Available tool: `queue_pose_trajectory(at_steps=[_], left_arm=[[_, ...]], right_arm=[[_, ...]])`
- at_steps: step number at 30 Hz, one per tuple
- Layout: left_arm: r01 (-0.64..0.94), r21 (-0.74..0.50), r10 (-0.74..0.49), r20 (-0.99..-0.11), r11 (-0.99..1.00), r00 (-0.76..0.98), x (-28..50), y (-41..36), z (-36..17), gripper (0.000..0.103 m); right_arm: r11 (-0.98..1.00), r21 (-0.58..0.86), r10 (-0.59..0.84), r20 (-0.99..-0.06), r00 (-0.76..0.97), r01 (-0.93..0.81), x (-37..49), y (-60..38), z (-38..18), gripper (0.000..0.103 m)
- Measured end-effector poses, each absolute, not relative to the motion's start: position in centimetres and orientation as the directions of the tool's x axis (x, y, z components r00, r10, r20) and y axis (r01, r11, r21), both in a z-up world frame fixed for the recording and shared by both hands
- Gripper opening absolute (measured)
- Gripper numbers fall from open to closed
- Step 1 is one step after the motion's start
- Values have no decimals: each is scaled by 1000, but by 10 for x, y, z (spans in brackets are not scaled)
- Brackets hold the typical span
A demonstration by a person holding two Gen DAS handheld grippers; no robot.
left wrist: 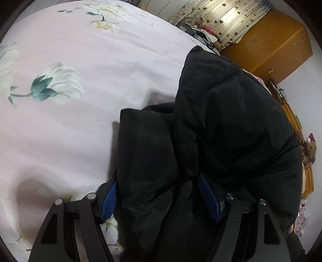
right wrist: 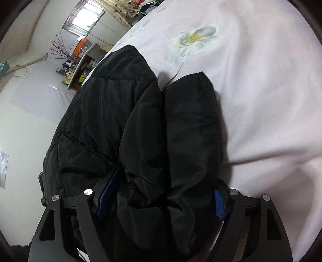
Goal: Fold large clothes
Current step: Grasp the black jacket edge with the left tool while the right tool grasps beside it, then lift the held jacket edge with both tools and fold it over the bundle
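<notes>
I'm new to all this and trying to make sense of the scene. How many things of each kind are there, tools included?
Black padded fabric jacket: 1
Black hand-held gripper with blue ribbed pads: 2 (left hand-held gripper, right hand-held gripper)
Pale pink bed sheet printed with white flowers: 1
Total: 4

Below me spreads a pale pink bedsheet [left wrist: 84, 125] printed with white flowers [left wrist: 58, 82]. At the upper right of my left view stands an orange-brown wooden cabinet [left wrist: 275, 48] beside a heart-patterned curtain [left wrist: 219, 18]. My right view's upper left shows a window [right wrist: 86, 14] and a cluttered shelf [right wrist: 80, 66].
</notes>
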State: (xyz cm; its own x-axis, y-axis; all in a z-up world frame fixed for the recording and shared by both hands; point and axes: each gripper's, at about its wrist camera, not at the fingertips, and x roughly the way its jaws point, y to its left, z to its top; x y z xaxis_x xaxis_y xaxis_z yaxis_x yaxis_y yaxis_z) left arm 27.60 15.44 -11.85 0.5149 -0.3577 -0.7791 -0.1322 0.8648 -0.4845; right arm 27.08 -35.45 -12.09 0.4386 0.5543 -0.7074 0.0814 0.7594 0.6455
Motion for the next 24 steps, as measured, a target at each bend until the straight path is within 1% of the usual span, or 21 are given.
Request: queue_pose_trajectory(at_steps=[1, 2, 6, 7, 8, 10, 11, 13, 16, 19, 24], left_arm=[[-127, -487, -362, -777, 864, 514, 273, 154, -118, 75], [-120, -487, -366, -776, 865, 514, 270, 153, -119, 75], [-120, -493, -373, -776, 862, 510, 274, 152, -125, 75], [-117, -485, -369, -781, 866, 504, 277, 150, -124, 73], [-111, -477, -366, -785, 872, 501, 278, 148, -122, 69], [-100, -461, -356, -790, 882, 499, 279, 140, -117, 53], [-96, -447, -345, -793, 889, 502, 276, 137, -114, 49], [-89, -408, -311, -804, 909, 508, 273, 131, -107, 37], [-99, -366, -266, -813, 925, 517, 270, 128, -95, 27], [-103, -348, -237, -798, 932, 554, 263, 126, -74, 24], [-70, -316, -214, -774, 946, 596, 247, 121, -41, 23]], right_arm=[[761, 645, 557, -706, 437, 72, 268, -355, -118, 63], [762, 644, 559, -704, 437, 64, 264, -356, -116, 61], [767, 639, 559, -710, 428, 60, 268, -352, -119, 59], [768, 637, 556, -714, 425, 66, 273, -349, -121, 59], [771, 634, 552, -717, 425, 68, 275, -346, -122, 59], [777, 625, 541, -722, 431, 73, 281, -340, -120, 50], [779, 623, 536, -723, 436, 74, 281, -339, -118, 47], [788, 611, 523, -728, 444, 75, 276, -337, -113, 38], [807, 586, 495, -739, 456, 75, 273, -334, -99, 30], [829, 556, 462, -745, 481, 65, 268, -331, -80, 26], [841, 540, 445, -727, 523, 35, 259, -330, -49, 24]])
